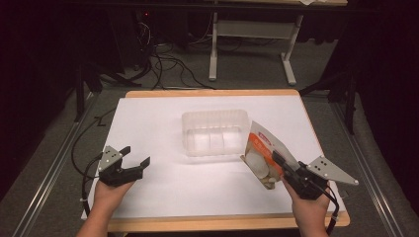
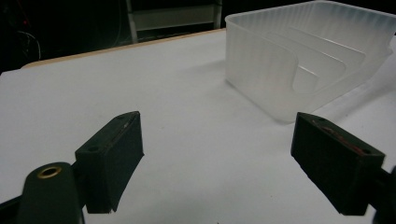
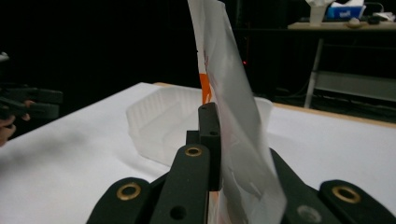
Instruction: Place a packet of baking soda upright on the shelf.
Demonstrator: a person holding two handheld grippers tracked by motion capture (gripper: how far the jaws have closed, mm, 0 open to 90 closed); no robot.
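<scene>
An orange and white snack bag with pale round pieces inside hangs tilted above the white table, to the right of a clear plastic bin. My right gripper is shut on the bag's lower edge; in the right gripper view the bag rises edge-on between the jaws of this right gripper, with the bin behind. My left gripper rests open at the table's left front, nothing between its jaws. The left gripper in its own view faces the bin at upper right.
The bin is empty and has ribbed dividers on its floor. The tabletop has a wooden edge. Beyond it stand a white desk frame and cables on the dark floor. The far hand with the left gripper shows at the left of the right gripper view.
</scene>
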